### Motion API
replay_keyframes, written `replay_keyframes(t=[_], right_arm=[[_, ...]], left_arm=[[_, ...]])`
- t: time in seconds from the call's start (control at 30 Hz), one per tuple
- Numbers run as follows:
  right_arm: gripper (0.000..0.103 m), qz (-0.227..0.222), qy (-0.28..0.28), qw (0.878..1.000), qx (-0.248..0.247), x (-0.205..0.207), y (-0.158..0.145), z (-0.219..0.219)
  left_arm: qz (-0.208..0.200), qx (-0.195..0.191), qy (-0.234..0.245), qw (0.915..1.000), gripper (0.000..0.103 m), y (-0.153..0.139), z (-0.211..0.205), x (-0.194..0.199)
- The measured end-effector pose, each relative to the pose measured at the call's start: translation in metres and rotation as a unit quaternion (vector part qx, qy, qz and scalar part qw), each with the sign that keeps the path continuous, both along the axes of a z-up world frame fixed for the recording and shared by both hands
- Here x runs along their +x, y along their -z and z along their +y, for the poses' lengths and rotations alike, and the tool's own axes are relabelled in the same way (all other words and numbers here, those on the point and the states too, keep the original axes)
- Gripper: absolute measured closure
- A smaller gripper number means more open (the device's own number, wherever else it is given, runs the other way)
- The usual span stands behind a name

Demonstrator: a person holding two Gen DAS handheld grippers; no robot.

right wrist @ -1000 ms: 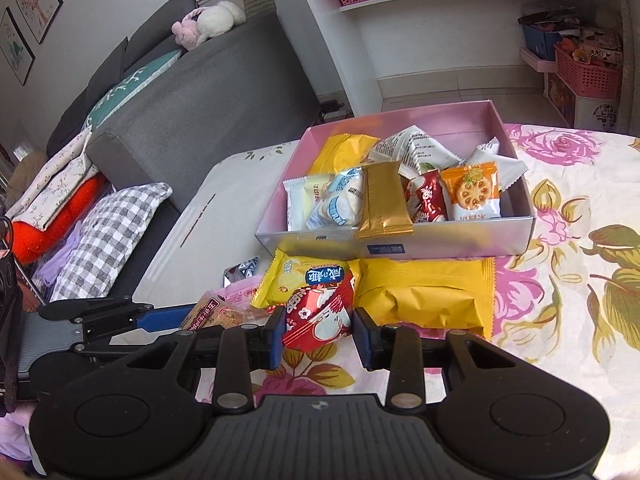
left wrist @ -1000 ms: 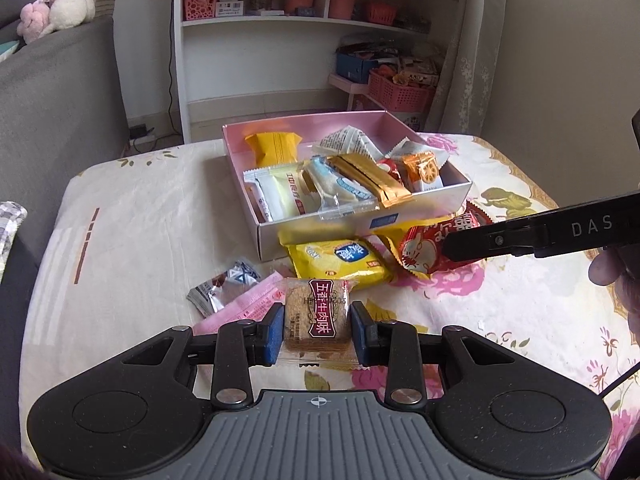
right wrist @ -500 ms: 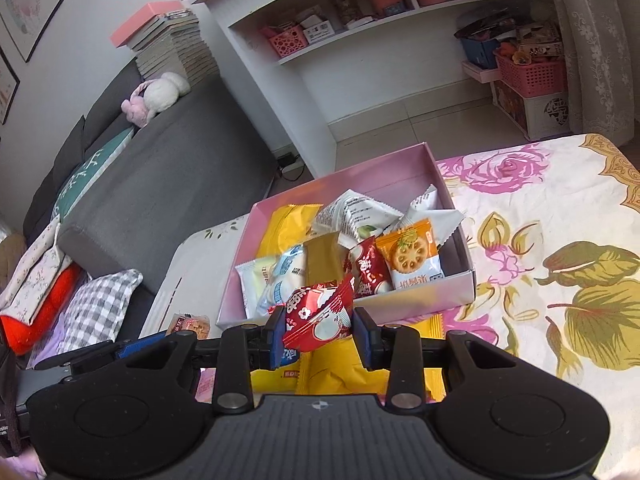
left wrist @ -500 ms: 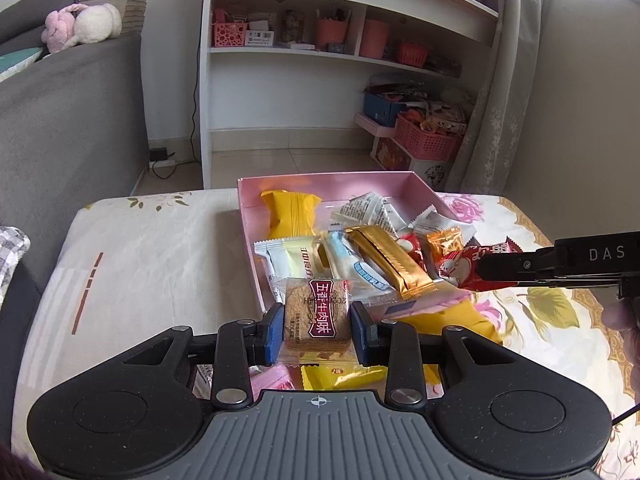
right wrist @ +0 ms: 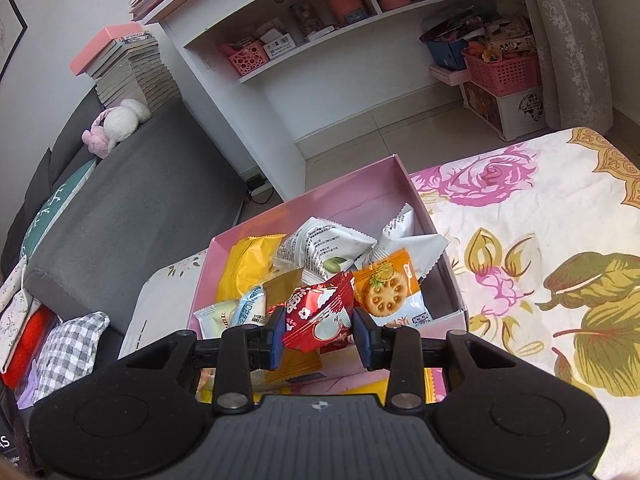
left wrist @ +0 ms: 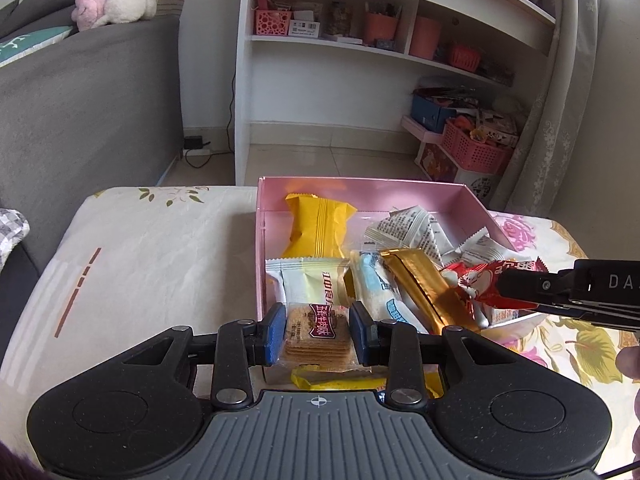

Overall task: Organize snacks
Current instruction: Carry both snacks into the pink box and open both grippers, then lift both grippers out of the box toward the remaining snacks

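My left gripper (left wrist: 318, 334) is shut on a clear cracker packet (left wrist: 318, 338) with a dark red label, held above the near left wall of the pink box (left wrist: 360, 188). My right gripper (right wrist: 319, 332) is shut on a red snack packet (right wrist: 318, 316), held over the box's near right part; it also shows in the left wrist view (left wrist: 486, 280). The pink box (right wrist: 360, 196) holds several packets: a yellow one (left wrist: 318, 226), a gold bar (left wrist: 428, 286), white ones (right wrist: 320, 248) and an orange biscuit packet (right wrist: 386, 288).
Yellow packets (left wrist: 340, 380) lie on the flowered tablecloth (right wrist: 540, 240) just in front of the box. A grey sofa (left wrist: 80, 100) stands to the left. A white shelf unit (left wrist: 380, 60) with pink baskets stands behind the table.
Both grippers have risen and moved forward with their packets, from the loose snacks on the cloth to over the pink box. Both stay shut.
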State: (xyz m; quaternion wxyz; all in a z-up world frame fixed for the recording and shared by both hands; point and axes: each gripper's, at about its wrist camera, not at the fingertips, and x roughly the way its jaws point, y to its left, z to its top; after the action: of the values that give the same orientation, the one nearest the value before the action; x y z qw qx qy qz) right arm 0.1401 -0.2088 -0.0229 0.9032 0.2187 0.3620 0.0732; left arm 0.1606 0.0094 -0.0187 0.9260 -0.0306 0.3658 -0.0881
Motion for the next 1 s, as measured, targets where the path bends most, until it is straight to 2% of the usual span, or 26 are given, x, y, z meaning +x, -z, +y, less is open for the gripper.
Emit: replay_keyframes(t=[0.3,0.43,0.47,0.53,0.57,0.6,0.7,0.83,0.9,1.0], right_arm=[[0.074,-0.007,-0.002,1.0,-0.01,0.012,0.005,0.011],[0.07,-0.011,-0.004,1.0,-0.014,0.013,0.005,0.014],[0.065,-0.013,-0.004,1.0,-0.015,0.012,0.004,0.014],[0.052,-0.017,-0.003,1.0,-0.016,0.011,0.002,0.013],[0.045,-0.019,-0.002,1.0,-0.017,0.01,0.002,0.012],[0.042,-0.021,-0.002,1.0,-0.017,0.009,0.001,0.011],[0.03,-0.023,-0.005,1.0,-0.019,0.007,-0.003,0.011],[0.019,-0.029,-0.007,0.999,-0.023,0.002,-0.008,0.01],[0.018,-0.031,-0.008,0.999,-0.026,-0.001,-0.01,0.01],[0.012,-0.03,-0.012,0.999,-0.031,-0.006,-0.012,0.01]], left_arm=[[-0.016,0.0,0.004,0.9999,0.071,0.003,-0.01,0.008],[-0.025,0.009,0.016,0.9995,0.069,0.002,-0.015,0.008],[-0.024,0.011,0.019,0.9995,0.068,0.002,-0.016,0.008],[-0.02,0.013,0.027,0.9994,0.059,0.001,-0.017,0.007],[-0.019,0.014,0.03,0.9993,0.049,0.001,-0.018,0.006],[-0.018,0.017,0.034,0.9991,0.042,0.001,-0.018,0.005],[-0.017,0.027,0.044,0.9985,0.03,-0.001,-0.017,0.001],[-0.011,0.03,0.058,0.9978,0.018,-0.004,-0.015,-0.006],[-0.01,0.036,0.062,0.9974,0.011,-0.005,-0.014,-0.01],[-0.009,0.045,0.068,0.9966,0.009,-0.008,-0.01,-0.017]])
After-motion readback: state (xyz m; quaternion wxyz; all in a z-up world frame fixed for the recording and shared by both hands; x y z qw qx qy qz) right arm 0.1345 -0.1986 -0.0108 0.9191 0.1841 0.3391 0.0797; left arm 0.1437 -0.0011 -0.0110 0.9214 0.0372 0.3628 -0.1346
